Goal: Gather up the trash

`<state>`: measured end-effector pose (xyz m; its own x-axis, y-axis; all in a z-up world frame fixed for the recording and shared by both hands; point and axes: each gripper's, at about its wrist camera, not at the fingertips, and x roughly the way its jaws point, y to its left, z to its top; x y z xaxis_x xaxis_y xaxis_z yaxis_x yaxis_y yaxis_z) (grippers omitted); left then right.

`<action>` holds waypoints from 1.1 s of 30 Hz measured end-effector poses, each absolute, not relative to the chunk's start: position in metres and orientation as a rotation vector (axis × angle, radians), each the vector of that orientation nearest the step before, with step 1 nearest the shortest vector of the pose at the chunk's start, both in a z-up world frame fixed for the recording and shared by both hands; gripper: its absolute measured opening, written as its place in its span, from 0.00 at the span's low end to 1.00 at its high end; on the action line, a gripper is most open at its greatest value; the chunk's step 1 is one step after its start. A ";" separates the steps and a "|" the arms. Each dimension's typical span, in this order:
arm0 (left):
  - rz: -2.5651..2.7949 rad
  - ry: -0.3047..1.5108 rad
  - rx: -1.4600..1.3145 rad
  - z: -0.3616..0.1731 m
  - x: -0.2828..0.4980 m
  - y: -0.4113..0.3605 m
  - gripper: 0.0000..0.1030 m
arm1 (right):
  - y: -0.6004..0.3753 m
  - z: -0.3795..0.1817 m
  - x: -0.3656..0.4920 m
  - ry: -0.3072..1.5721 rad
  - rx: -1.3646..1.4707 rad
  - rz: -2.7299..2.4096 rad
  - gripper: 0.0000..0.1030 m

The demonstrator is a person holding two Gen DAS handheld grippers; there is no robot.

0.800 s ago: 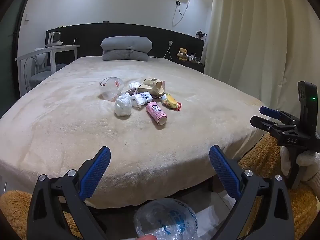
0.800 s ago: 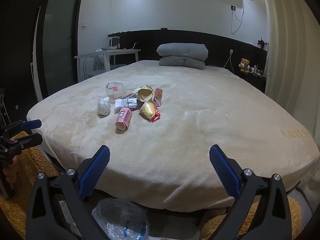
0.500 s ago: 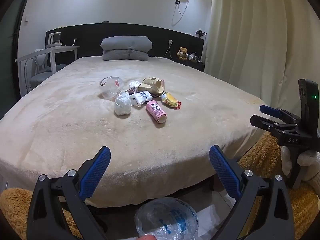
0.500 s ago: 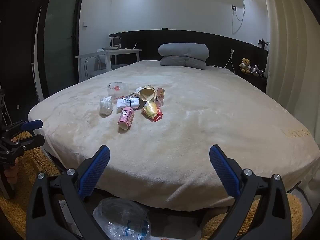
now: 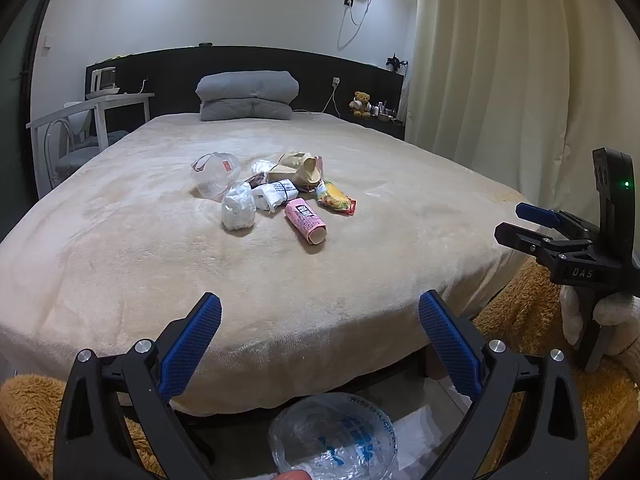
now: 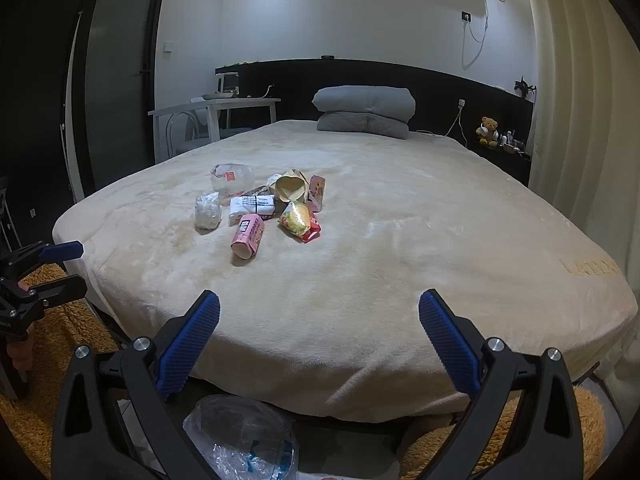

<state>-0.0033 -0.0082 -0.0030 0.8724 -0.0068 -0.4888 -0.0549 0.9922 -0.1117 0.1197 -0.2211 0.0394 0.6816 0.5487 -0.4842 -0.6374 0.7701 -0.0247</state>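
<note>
A pile of trash lies mid-bed: a pink can (image 5: 305, 221) (image 6: 247, 235), a clear plastic cup (image 5: 215, 175) (image 6: 231, 178), a crumpled white bag (image 5: 238, 211) (image 6: 207, 210), a white wrapper (image 5: 276, 195) (image 6: 252, 205), a brown paper cup (image 5: 303, 168) (image 6: 291, 186) and a yellow-red snack packet (image 5: 335, 198) (image 6: 299, 221). My left gripper (image 5: 320, 350) is open and empty, short of the bed's near edge; it also shows in the right wrist view (image 6: 60, 266). My right gripper (image 6: 319, 350) is open and empty, also before the edge, and shows in the left wrist view (image 5: 532, 224).
The beige bed (image 5: 120, 260) fills both views, with grey pillows (image 5: 247, 95) at the head. A clear plastic bag (image 5: 334, 436) (image 6: 242, 438) sits on the floor below the grippers, on an orange rug (image 5: 532, 308). A white table (image 6: 216, 114) stands left, curtains (image 5: 500, 80) right.
Both grippers have moved slightly toward the bed; the trash pile sits a little nearer in both views. Jaws stay open.
</note>
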 end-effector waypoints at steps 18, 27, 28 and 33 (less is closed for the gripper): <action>0.020 0.489 -0.116 0.000 -0.007 -0.008 0.94 | -0.217 0.038 0.119 0.462 -0.213 0.690 0.96; 0.018 0.487 -0.110 0.001 -0.007 -0.011 0.94 | -0.214 0.038 0.118 0.463 -0.221 0.688 0.96; 0.018 0.488 -0.110 0.001 -0.007 -0.011 0.94 | -0.214 0.038 0.118 0.462 -0.221 0.688 0.96; 0.017 0.487 -0.110 0.001 -0.007 -0.011 0.94 | -0.213 0.037 0.118 0.461 -0.225 0.688 0.96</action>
<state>-0.0066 -0.0110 0.0007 0.8839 -0.0099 -0.4676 -0.0425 0.9939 -0.1013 0.1178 -0.2127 0.0368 0.6776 0.5577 -0.4795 -0.6551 0.7539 -0.0489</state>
